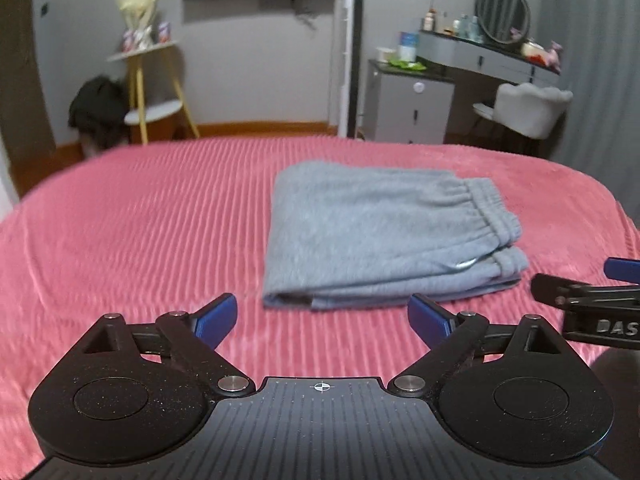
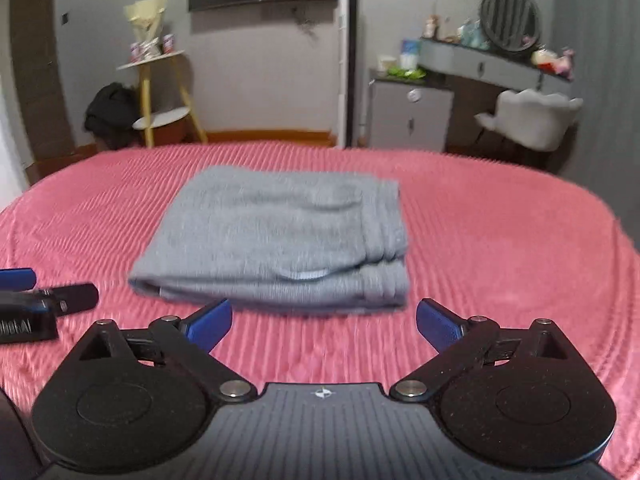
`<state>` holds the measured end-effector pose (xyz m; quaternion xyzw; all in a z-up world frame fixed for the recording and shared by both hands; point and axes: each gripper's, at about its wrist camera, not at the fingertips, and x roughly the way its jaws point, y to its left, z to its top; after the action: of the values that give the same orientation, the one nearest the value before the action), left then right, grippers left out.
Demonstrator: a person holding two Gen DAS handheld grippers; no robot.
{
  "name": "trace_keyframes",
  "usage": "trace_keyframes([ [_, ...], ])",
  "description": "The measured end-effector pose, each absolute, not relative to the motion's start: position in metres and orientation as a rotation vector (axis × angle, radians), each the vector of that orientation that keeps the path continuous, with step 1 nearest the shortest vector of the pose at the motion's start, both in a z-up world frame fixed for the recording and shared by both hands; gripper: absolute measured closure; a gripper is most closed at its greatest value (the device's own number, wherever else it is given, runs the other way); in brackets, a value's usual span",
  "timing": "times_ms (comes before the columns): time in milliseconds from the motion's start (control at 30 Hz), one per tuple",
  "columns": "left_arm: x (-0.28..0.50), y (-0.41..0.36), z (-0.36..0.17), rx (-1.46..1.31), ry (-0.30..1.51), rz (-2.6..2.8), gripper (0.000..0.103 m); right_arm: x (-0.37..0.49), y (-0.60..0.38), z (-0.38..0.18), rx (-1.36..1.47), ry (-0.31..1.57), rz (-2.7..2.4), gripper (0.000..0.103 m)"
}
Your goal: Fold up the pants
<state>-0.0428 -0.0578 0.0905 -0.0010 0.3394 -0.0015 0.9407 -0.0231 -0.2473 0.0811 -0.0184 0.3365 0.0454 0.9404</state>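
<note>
I see a bedroom with a grey wall, and a bed (image 1: 120, 240) with a pink ribbed cover fills the lower part. My left claw (image 1: 322, 320) stands wide with nothing between its blue fingers (image 1: 218, 318). My right claw (image 2: 324, 322) is wide and empty too. Just beyond both claws, the grey pants (image 1: 380, 232) lie folded on the bed cover, waistband to the right side.

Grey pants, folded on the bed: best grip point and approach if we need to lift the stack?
Grip the grey pants at the near folded edge, coming in low from the front. All layers meet there in one thick edge facing the open right gripper; the waistband end is looser.
</note>
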Motion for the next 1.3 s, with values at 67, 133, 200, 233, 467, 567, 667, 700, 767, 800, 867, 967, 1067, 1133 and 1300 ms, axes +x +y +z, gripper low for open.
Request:
trace_keyframes([
  [67,-0.041,-0.06,0.102,0.008,0.687,-0.002,0.003,-0.02,-0.242,0.091,-0.017,0.708,0.096,0.004],
  [133,-0.04,-0.062,0.111,0.008,0.69,-0.003,0.002,-0.013,-0.243,0.1,0.042,0.768,0.156,0.004],
  [200,-0.035,-0.062,0.115,0.02,0.694,-0.005,0.001,-0.005,-0.247,0.101,0.122,0.833,0.195,0.004],
  [233,-0.032,-0.064,0.114,0.028,0.712,-0.009,0.001,-0.001,-0.249,0.102,0.152,0.857,0.197,0.004],
  [467,0.008,-0.067,0.097,0.004,0.871,-0.007,0.002,0.029,-0.246,0.093,0.053,0.938,0.11,0.004],
  [567,0.021,-0.06,0.084,-0.07,0.942,0.003,0.002,0.039,-0.241,0.086,0.013,0.97,0.1,0.004],
  [667,0.028,-0.058,0.075,-0.094,0.984,0.018,0.002,0.049,-0.242,0.081,0.036,1.006,0.11,0.004],
  [700,0.031,-0.057,0.073,-0.088,0.995,0.022,0.002,0.05,-0.241,0.081,0.046,1.015,0.112,0.004],
  [767,0.035,-0.059,0.07,-0.062,1.015,0.035,0.002,0.056,-0.241,0.078,0.058,1.024,0.116,0.004],
  [800,0.037,-0.061,0.069,-0.044,1.016,0.034,0.002,0.058,-0.241,0.078,0.06,1.026,0.118,0.004],
  [867,0.04,-0.063,0.068,-0.022,1.013,0.03,0.002,0.061,-0.239,0.077,0.056,1.026,0.121,0.004],
  [967,0.043,-0.065,0.065,-0.028,1.024,0.016,0.002,0.064,-0.238,0.075,0.045,1.018,0.102,0.004],
  [1067,0.046,-0.066,0.064,-0.033,1.035,0.0,0.002,0.066,-0.24,0.074,0.043,1.02,0.101,0.004],
  [1133,0.048,-0.066,0.063,-0.043,1.038,-0.004,0.002,0.067,-0.243,0.074,0.05,1.016,0.098,0.004],
  [1300,0.049,-0.066,0.064,-0.048,1.037,-0.007,0.002,0.068,-0.244,0.075,0.043,1.008,0.093,0.004],
])
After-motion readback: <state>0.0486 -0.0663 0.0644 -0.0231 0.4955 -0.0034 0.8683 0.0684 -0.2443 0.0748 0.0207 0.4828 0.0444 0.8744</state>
